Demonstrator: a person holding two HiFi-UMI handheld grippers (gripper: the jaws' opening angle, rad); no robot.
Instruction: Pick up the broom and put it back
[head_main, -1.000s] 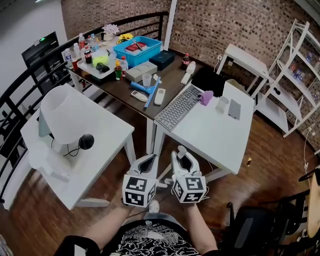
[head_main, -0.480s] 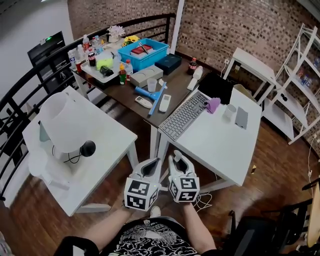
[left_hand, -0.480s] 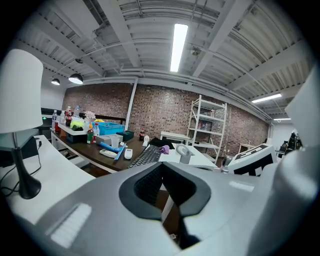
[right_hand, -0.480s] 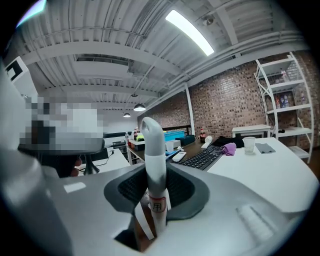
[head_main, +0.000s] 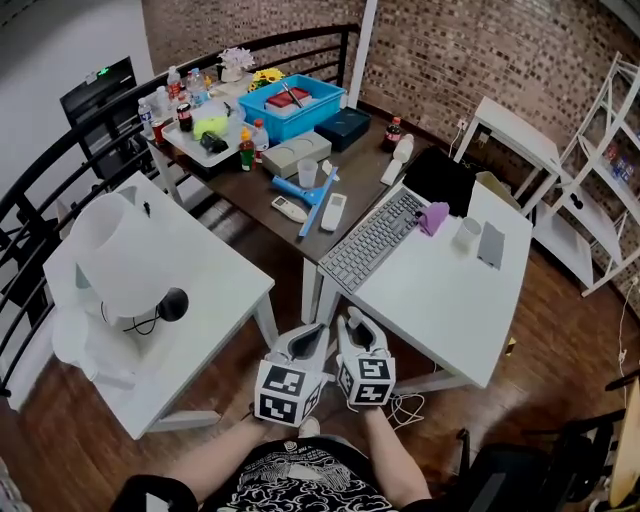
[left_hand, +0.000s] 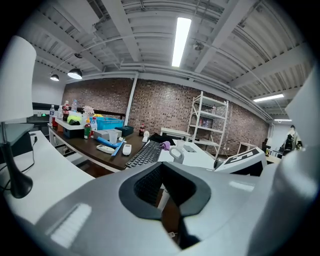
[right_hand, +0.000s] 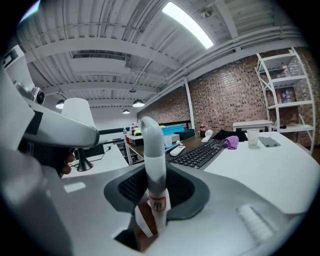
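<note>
Right gripper (right_hand: 155, 192) here, fingers clenched on the broom (right_hand: 151, 150). I've got its pale handle upright, the curved top poking up above my grip. I'm holding it high on the shaft, I'd say so the rest can hang straight down; the brush end is hidden below my hands in the head view.

Left gripper (left_hand: 165, 192) rides just beside the right one, fingers closed on nothing. It looks like a spare hand, close enough to steady the handle if it swings.

Both grippers are tucked near my body, off the near corner of the white tabletop (head_main: 440, 290) with the keyboard (head_main: 372, 240), in the gap beside the lamp's tabletop (head_main: 215, 290). That keeps the broom clear of both edges. I can't yet see where it goes back.
</note>
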